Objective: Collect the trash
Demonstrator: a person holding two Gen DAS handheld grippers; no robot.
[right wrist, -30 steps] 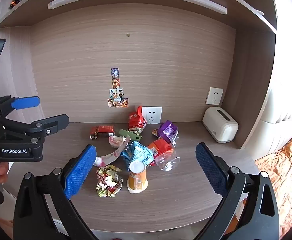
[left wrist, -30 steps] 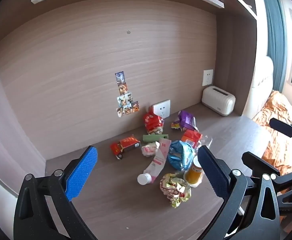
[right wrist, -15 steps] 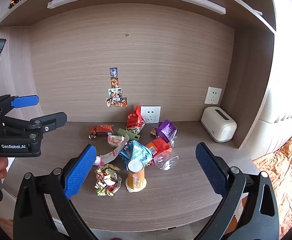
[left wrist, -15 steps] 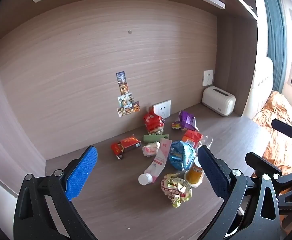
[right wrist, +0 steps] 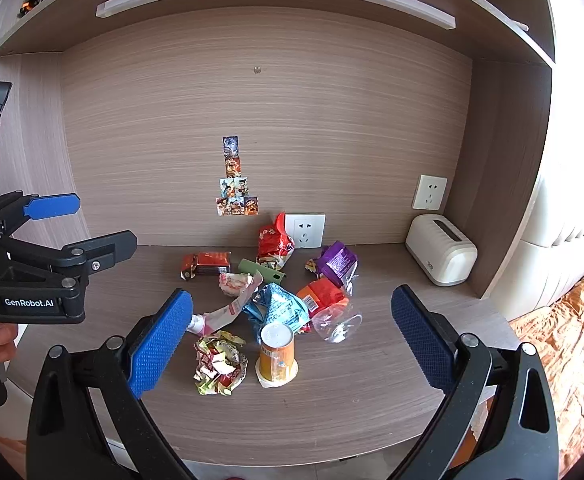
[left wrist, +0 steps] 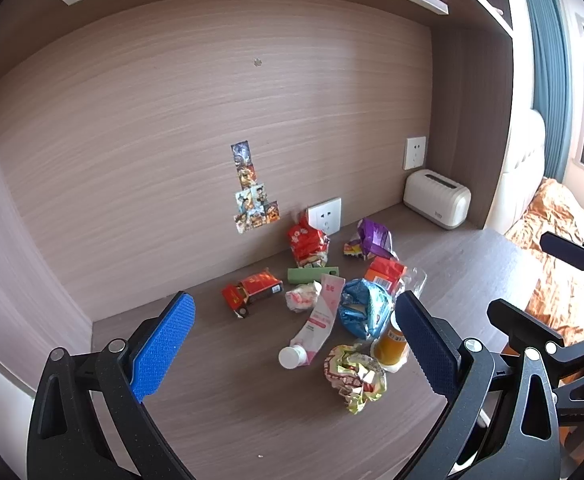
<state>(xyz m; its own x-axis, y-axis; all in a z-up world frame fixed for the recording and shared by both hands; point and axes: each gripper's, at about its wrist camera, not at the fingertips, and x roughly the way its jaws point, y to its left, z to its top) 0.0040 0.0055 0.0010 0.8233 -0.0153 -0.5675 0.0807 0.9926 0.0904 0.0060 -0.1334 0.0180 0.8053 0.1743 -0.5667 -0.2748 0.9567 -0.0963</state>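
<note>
A pile of trash lies on the wooden desk (right wrist: 332, 400): a crumpled yellow wrapper (right wrist: 220, 362) (left wrist: 354, 370), an upside-down orange cup (right wrist: 276, 354) (left wrist: 390, 346), a blue bag (right wrist: 278, 306) (left wrist: 362, 308), a pink tube (left wrist: 318, 318), a clear plastic cup (right wrist: 338, 320), red packs (left wrist: 252, 290) (right wrist: 208, 264), a purple bag (right wrist: 336, 262). My left gripper (left wrist: 292, 344) is open and empty, above the desk's left side; it also shows in the right wrist view (right wrist: 72, 228). My right gripper (right wrist: 292, 340) is open and empty, in front of the pile.
A white toaster (right wrist: 440, 254) (left wrist: 436, 198) stands at the back right corner. Wall sockets (right wrist: 304, 230) and stickers (right wrist: 234, 192) sit on the back panel. A shelf runs overhead. An orange bedcover (right wrist: 564, 328) lies to the right of the desk.
Both grippers have drifted slightly; the pile sits a little lower and closer in the right wrist view. Nothing was grasped or moved.
</note>
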